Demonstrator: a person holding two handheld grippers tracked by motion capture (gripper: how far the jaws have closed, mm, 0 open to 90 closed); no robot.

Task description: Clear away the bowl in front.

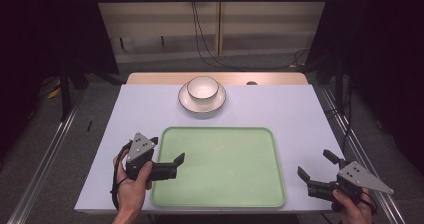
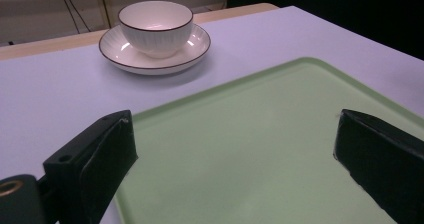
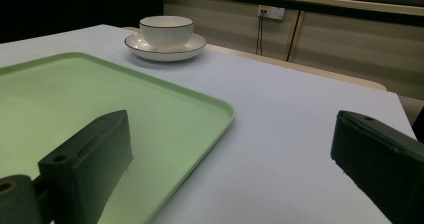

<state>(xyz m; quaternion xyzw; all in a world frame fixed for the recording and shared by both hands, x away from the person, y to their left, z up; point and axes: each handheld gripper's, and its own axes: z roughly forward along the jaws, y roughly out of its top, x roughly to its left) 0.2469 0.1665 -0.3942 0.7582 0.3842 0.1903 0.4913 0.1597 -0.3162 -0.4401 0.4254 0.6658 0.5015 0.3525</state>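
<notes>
Both the left gripper and right gripper stood spread and empty beside the pale green plastic tray; the white ribbed bowl sat on its white saucer beyond, likely to slide off if nudged

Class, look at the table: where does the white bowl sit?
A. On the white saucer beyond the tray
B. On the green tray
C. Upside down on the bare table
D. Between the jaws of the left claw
A: the bowl stands upright on the saucer, beyond the far edge of the green tray.
</notes>
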